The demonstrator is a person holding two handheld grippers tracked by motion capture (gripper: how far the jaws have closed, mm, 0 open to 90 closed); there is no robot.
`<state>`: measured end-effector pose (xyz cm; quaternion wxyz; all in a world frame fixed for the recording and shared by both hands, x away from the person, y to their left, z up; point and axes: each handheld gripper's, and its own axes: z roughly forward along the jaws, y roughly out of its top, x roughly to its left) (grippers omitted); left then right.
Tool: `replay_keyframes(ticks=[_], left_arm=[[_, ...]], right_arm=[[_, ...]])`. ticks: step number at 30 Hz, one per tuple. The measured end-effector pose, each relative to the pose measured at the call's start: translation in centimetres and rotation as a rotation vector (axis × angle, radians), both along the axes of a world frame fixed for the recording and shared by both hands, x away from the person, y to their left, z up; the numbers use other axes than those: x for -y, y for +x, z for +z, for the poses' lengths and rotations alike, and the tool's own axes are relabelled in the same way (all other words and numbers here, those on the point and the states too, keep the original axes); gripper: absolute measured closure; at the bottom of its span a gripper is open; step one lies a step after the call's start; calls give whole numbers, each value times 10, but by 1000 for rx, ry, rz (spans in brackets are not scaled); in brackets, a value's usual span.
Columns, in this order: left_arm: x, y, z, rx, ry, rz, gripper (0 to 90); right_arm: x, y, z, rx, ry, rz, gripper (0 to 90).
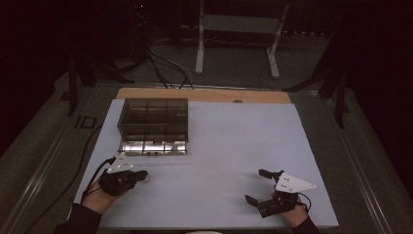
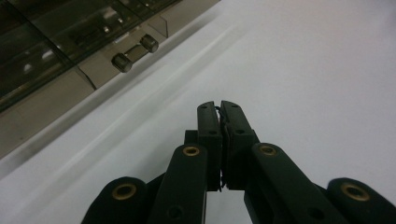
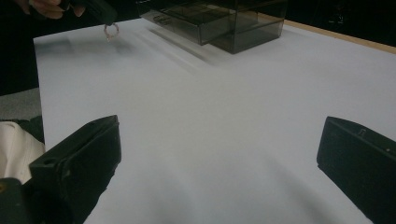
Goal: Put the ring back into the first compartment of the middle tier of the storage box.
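On the table (image 1: 219,141), a smoky drawer box (image 1: 153,124) sits at eleven o'clock. Left tool (image 1: 144,174) at seven pinches a small ring (image 3: 111,31); right tool (image 1: 258,186) at five gapes wide.

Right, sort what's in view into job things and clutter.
Likely in the job:
left gripper, shut on a small ring
drawer box, one drawer open
right gripper, open

Lying about:
floor cables
white stand
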<state>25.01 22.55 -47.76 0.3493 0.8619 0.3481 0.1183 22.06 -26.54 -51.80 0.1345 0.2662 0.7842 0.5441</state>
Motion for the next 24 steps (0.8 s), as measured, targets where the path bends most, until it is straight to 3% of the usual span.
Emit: replay_keyframes(ticks=[24], left_arm=[[1, -4, 19, 41, -45, -15, 900]], right_arm=[[0, 0, 0, 0, 3, -1, 0]])
